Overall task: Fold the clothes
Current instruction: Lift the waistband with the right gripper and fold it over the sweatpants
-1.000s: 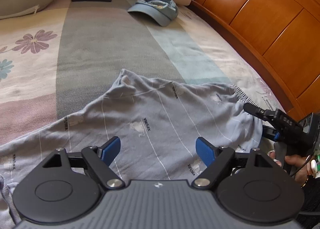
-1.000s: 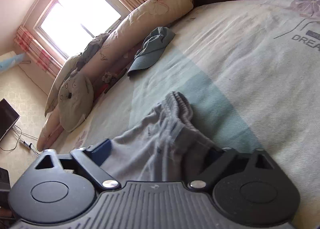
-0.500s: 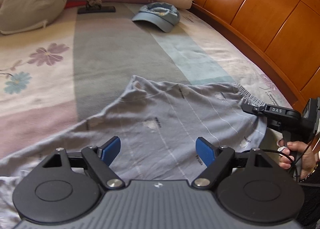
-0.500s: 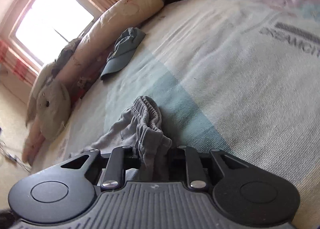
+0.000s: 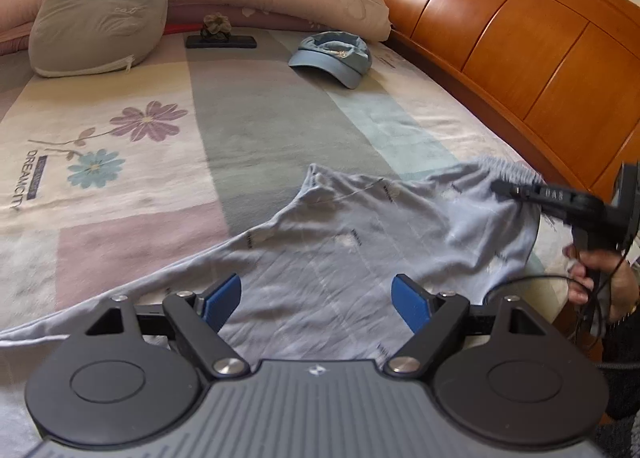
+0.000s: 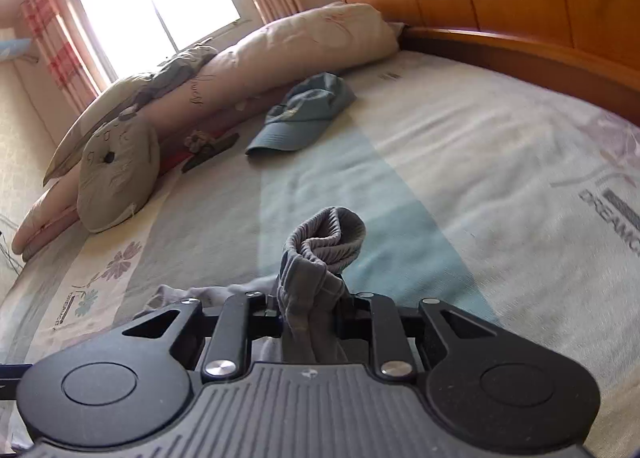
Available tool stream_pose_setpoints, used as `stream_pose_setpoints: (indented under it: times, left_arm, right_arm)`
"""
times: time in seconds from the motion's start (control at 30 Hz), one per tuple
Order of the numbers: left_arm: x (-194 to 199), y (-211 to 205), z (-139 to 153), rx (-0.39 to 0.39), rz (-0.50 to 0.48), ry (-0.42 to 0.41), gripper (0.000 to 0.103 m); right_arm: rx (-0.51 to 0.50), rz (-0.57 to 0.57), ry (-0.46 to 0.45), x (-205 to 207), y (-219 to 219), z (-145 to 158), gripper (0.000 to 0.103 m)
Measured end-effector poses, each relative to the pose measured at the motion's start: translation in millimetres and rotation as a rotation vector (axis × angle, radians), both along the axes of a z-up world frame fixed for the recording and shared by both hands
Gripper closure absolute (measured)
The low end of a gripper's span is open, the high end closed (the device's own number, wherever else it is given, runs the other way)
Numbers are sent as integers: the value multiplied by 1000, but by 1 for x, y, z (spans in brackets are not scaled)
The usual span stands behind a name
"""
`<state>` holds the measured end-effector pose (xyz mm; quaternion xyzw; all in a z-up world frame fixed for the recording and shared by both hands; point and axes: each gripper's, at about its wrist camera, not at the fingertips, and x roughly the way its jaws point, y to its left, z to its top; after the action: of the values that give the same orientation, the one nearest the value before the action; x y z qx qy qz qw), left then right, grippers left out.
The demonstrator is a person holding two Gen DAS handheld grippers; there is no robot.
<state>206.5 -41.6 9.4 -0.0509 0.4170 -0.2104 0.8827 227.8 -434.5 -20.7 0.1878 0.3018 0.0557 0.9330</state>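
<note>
Closest in, the left tool (image 5: 316,298) hovers with its blue pads spread wide over the pale grey trousers (image 5: 340,250), which lie spread across the bed (image 5: 260,130). At their far right corner, the right tool (image 6: 310,310) is pressed together, pinching the ribbed waistband (image 6: 324,238) and lifting it off the blanket. Farther back sits a blue cap (image 5: 332,58), then a grey cushion (image 5: 100,14) and long pillows against the wooden headboard (image 5: 520,30).
</note>
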Motion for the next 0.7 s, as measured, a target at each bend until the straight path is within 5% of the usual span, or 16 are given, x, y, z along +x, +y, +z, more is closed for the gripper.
stream_pose_setpoints:
  times: [0.37, 0.7]
  left_arm:
    - [-27, 87, -3, -35, -93, 3, 20]
    - [-42, 151, -9, 38, -202, 38, 18]
  right_arm:
    - [-133, 48, -76, -21, 107, 47, 78]
    - [-264, 147, -95, -33, 216, 63, 78]
